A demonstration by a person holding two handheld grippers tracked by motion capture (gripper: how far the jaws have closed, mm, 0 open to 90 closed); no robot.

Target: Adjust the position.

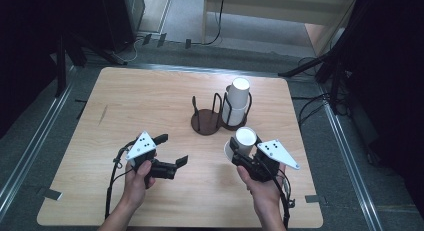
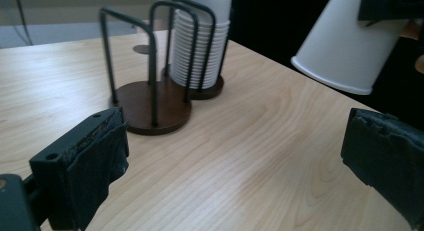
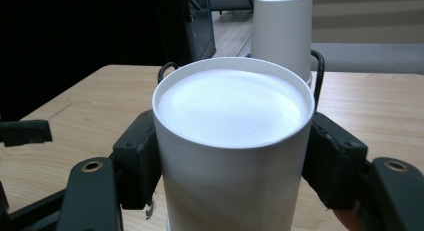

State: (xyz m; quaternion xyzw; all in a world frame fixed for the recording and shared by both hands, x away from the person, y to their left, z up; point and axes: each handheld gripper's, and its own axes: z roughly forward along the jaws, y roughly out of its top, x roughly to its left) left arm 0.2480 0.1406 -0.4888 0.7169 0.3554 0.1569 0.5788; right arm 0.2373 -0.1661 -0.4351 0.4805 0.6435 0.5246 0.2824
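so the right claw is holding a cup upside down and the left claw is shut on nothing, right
Not quite. The left claw is open, its jaws spread wide with nothing between them, as the left gripper view shows. The rest holds: the right claw is holding a cup upside down.

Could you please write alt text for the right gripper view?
The right gripper clamps an upside-down white paper cup. Behind it on the wooden table stands a stack of cups in a wire holder.
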